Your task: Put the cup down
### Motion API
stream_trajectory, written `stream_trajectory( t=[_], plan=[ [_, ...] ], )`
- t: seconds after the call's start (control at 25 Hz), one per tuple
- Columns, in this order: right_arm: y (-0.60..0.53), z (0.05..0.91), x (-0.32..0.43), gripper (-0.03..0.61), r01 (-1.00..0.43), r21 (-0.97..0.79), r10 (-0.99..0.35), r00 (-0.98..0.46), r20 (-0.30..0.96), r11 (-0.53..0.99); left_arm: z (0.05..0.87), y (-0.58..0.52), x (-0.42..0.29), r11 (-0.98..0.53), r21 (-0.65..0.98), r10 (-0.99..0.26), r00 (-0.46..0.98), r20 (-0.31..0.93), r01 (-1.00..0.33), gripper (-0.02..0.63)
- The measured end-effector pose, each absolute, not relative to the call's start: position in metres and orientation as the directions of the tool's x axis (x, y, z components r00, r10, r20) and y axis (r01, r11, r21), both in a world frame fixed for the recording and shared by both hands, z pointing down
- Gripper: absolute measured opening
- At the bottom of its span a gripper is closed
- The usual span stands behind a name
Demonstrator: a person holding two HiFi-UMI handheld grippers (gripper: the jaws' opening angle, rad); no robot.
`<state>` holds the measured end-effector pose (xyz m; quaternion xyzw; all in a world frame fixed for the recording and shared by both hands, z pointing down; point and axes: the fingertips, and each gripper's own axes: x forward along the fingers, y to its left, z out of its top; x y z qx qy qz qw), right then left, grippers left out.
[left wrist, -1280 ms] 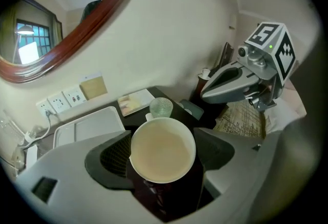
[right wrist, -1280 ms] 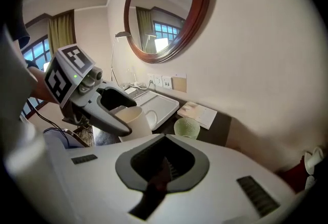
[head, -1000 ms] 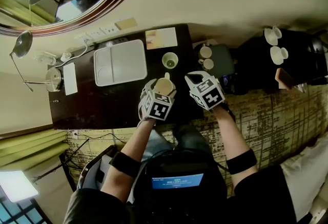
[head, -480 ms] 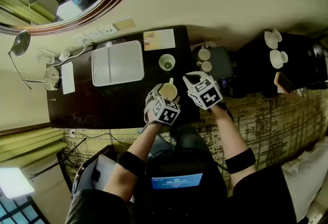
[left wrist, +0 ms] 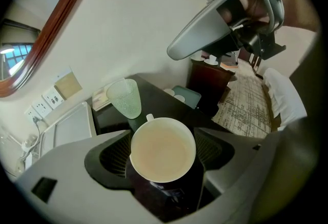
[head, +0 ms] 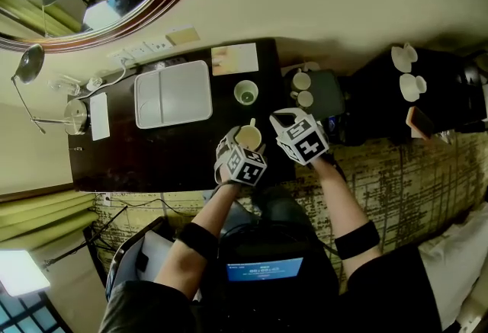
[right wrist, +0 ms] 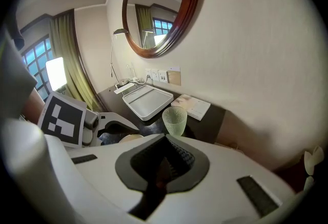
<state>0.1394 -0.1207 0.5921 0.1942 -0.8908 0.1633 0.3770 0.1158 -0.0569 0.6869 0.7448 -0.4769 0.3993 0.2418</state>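
Note:
A cream cup (head: 248, 137) with a small handle sits between the jaws of my left gripper (head: 245, 142), which is shut on it low over the dark desk (head: 152, 156). In the left gripper view the cup (left wrist: 163, 148) is seen from above, with a pad against each side of it. I cannot tell whether its base touches the desk. My right gripper (head: 280, 118) hovers just right of the cup, shut and empty. In the right gripper view its jaws (right wrist: 163, 171) meet with nothing between them.
A green glass (head: 246, 92) stands just beyond the cup, and a white tray (head: 173, 93) lies left of it. A booklet (head: 235, 58) lies by the wall. A dark tray with two small cups (head: 329, 88) is at the right. A lamp (head: 76, 116) stands at the desk's left end.
My left gripper has come down toward the desk with the cup still in it. The right gripper has stayed where it was.

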Motion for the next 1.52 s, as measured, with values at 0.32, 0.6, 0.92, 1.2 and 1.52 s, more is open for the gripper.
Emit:
stream_trajectory(
  t=[0.32, 0.6, 0.92, 1.2, 1.52],
  plan=[
    [-0.113, 0.588, 0.144, 0.002, -0.489, -0.144, -0.236, -0.634, 0.737, 0.861, 0.687, -0.052, 0.114, -0.433, -0.018, -0.504, 0.225, 0.834, -0.901, 0.464],
    [-0.110, 0.578, 0.141, 0.002, -0.509, -0.143, -0.257, -0.634, 0.729, 0.849, 0.648, -0.052, 0.111, -0.480, 0.003, -0.505, 0.279, 0.817, -0.877, 0.465],
    [-0.106, 0.546, 0.123, 0.002, -0.537, -0.139, -0.310, -0.657, 0.687, 0.832, 0.589, -0.053, 0.072, -0.493, 0.023, -0.540, 0.326, 0.776, -0.870, 0.427],
    [-0.092, 0.536, 0.096, 0.002, -0.548, -0.169, -0.311, -0.672, 0.672, 0.819, 0.542, -0.044, 0.020, -0.463, 0.003, -0.630, 0.331, 0.703, -0.887, 0.204],
    [-0.084, 0.519, 0.067, 0.002, -0.561, -0.171, -0.342, -0.688, 0.640, 0.810, 0.512, -0.031, -0.037, -0.416, 0.028, -0.705, 0.342, 0.621, -0.909, 0.002]
  ],
)
